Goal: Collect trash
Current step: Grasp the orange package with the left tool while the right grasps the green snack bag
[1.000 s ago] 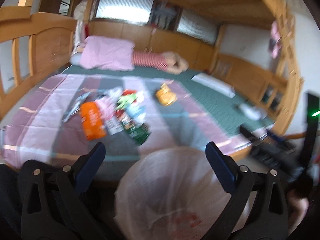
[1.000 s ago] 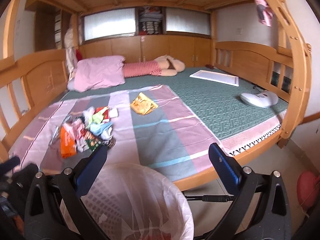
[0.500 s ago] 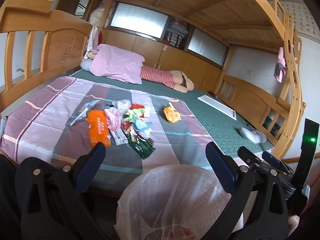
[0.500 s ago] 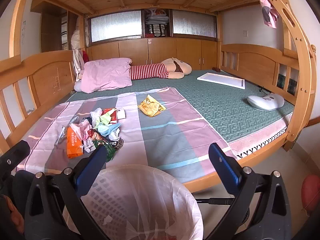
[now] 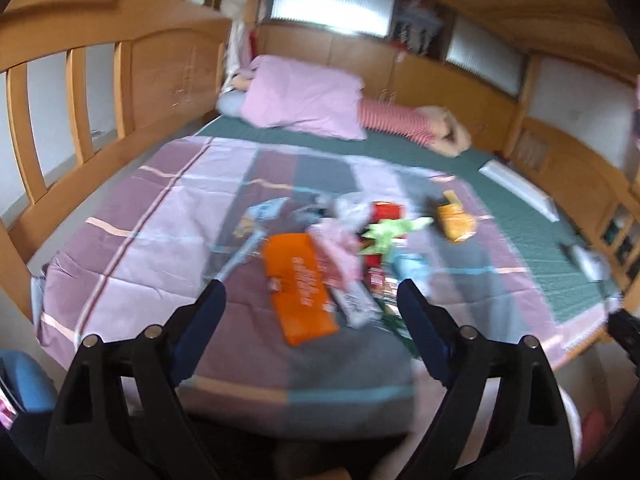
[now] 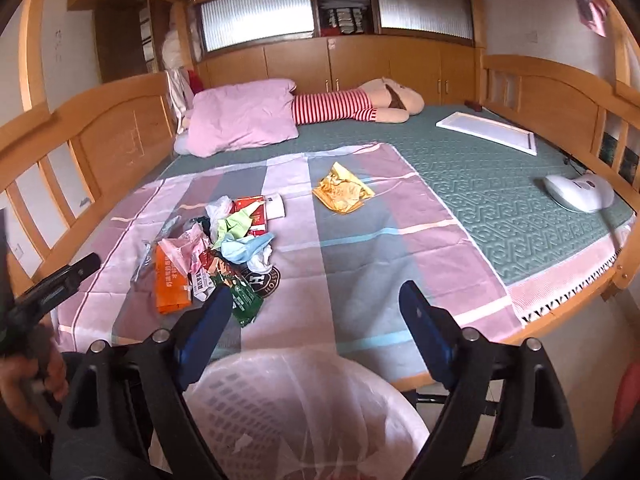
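Both the left tongs [image 5: 310, 298] and right tongs [image 6: 316, 298] were spread wide, holding nothing. The trash pile [image 6: 216, 248] lay on the bed's quilt [image 6: 360, 264], the lined bin [image 6: 304, 408] just below. In the blurred left view, the orange packet [image 5: 300, 280] seemed nearest; thin wrappers might slip or snag.

Soft daylight enters through frosted windows [image 6: 256, 20] behind the bed. Left view smeared by motion blur; right view sharp. Fisheye bending and dark corners in both.
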Available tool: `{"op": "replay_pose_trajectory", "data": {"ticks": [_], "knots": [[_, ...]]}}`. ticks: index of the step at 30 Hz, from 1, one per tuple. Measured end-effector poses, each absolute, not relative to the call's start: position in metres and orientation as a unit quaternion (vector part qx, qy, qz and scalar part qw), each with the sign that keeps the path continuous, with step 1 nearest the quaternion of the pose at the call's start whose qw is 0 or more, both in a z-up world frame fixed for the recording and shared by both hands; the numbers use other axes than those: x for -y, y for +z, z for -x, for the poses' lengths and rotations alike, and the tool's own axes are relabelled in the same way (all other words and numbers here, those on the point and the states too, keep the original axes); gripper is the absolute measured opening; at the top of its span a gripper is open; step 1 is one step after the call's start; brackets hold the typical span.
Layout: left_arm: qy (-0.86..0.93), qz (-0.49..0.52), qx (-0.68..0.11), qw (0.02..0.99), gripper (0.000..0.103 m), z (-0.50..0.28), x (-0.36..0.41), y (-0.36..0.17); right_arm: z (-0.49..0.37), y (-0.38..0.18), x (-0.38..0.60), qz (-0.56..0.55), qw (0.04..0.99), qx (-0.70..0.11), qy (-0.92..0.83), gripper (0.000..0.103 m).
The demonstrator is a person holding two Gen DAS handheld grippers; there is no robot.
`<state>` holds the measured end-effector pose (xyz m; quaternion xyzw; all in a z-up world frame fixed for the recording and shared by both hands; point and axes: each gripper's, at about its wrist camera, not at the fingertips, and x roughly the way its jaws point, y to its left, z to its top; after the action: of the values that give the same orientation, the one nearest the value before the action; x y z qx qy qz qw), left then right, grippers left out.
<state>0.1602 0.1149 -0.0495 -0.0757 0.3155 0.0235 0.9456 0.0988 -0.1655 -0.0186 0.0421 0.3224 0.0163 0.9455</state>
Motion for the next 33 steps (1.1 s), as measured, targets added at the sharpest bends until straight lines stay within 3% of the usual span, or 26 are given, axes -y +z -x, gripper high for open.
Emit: {"op": "replay_pose_trajectory", "data": {"ticks": [2,5,12,15,20,23,26,27,29,30,31,32,33], "knots": [[0.048,0.071,-0.322,0.943,0.097,-0.178,-0.123,-0.059,-0.111,-0.021,0.153,-0.021,0.952,-0.306,0.003,0.088],[0.054,0.085,-0.326,0.940,0.098,-0.194,-0.131,-0.072,-0.120,-0.023,0.139,0.003,0.964,-0.265,0.002,0.099],[0.081,0.113,-0.333,0.933,0.099,-0.220,-0.144,-0.096,-0.153,-0.027,0.125,0.017,0.969,-0.244,-0.019,0.100],[0.082,0.120,-0.342,0.928,0.099,-0.232,-0.146,-0.099,-0.189,-0.040,0.115,0.025,0.950,-0.312,-0.007,0.100],[0.083,0.117,-0.403,0.904,0.099,-0.243,-0.155,-0.124,-0.258,-0.094,0.086,0.012,0.863,-0.497,0.091,0.100],[0.067,0.198,-0.432,0.877,0.093,-0.244,-0.175,-0.139,-0.278,-0.125,0.061,0.055,0.831,-0.544,0.100,0.090],[0.051,0.255,-0.432,0.864,0.093,-0.244,-0.185,-0.145,-0.296,-0.152,0.039,0.106,0.804,-0.575,0.111,0.088],[0.045,0.257,-0.436,0.861,0.093,-0.247,-0.185,-0.147,-0.302,-0.158,0.036,0.114,0.796,-0.585,0.106,0.083],[0.035,0.254,-0.454,0.853,0.094,-0.256,-0.180,-0.154,-0.311,-0.166,0.036,0.110,0.788,-0.597,0.101,0.064],[0.029,0.256,-0.466,0.846,0.094,-0.262,-0.176,-0.158,-0.313,-0.169,0.038,0.100,0.783,-0.605,0.103,0.041],[0.023,0.258,-0.474,0.842,0.094,-0.266,-0.174,-0.162,-0.313,-0.170,0.041,0.089,0.780,-0.610,0.104,0.031],[0.016,0.259,-0.484,0.835,0.094,-0.272,-0.171,-0.167,-0.311,-0.169,0.043,0.078,0.783,-0.608,0.109,0.029],[0.010,0.259,-0.493,0.831,0.093,-0.276,-0.168,-0.170,-0.307,-0.167,0.045,0.073,0.786,-0.604,0.112,0.021]]}}
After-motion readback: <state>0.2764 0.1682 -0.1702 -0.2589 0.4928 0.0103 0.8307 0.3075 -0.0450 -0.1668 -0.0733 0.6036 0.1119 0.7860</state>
